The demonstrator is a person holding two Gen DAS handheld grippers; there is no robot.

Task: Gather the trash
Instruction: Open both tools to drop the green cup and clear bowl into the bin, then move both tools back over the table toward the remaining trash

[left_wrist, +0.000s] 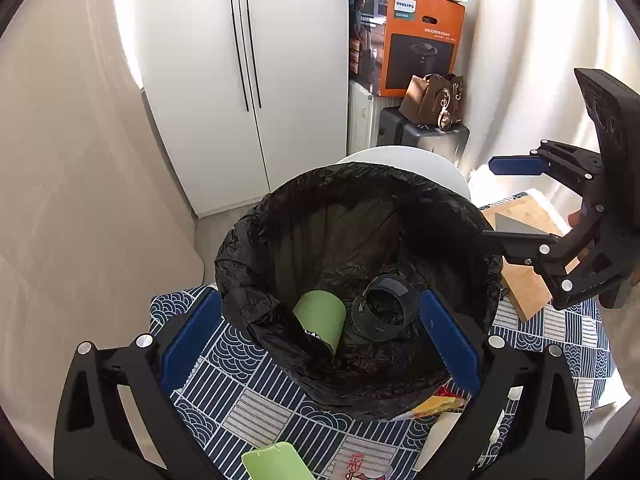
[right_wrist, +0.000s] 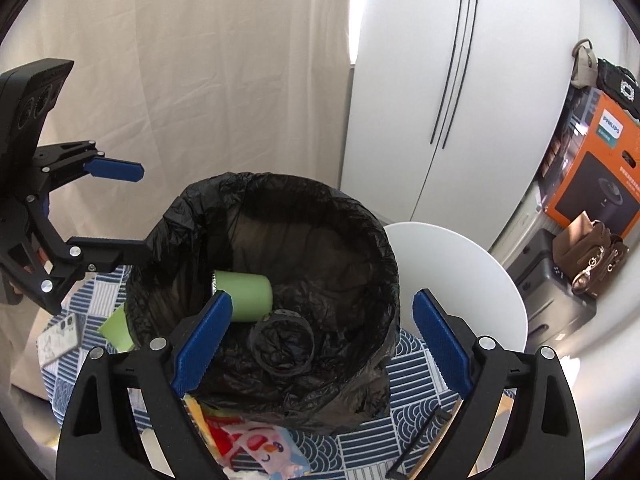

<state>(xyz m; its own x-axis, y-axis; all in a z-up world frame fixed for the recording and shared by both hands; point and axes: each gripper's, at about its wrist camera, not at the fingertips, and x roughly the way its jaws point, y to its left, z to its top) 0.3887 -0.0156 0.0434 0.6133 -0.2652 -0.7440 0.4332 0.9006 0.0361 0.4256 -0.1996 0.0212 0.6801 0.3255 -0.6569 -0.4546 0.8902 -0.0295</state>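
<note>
A round bin lined with a crinkled black plastic bag (left_wrist: pixel 360 216) stands on a table covered by a blue-and-white patterned cloth (left_wrist: pixel 240 392). At the bin's bottom lie a pale green paper cup (left_wrist: pixel 322 316) on its side and, touching it, a dark ring-shaped plastic lid (left_wrist: pixel 384 312).

The left gripper (left_wrist: pixel 320 348) hangs over the bin's near rim, its blue-padded jaws spread wide and holding nothing. The right gripper (right_wrist: pixel 320 352) does likewise from the bin's other side, also wide and empty (each shows in the other's view, just beside the rim).

Close against the bin's base lie a crumpled colourful snack wrapper (right_wrist: pixel 256 444), a flat green piece of card (left_wrist: pixel 272 462) and a wooden board (left_wrist: pixel 524 240). A white round chair back (right_wrist: pixel 460 280) stands just behind the bin; beyond it are white cabinet doors (left_wrist: pixel 248 80), an orange cardboard box (left_wrist: pixel 408 36) and a brown handbag (left_wrist: pixel 436 100). The bin's mouth is unobstructed above.
</note>
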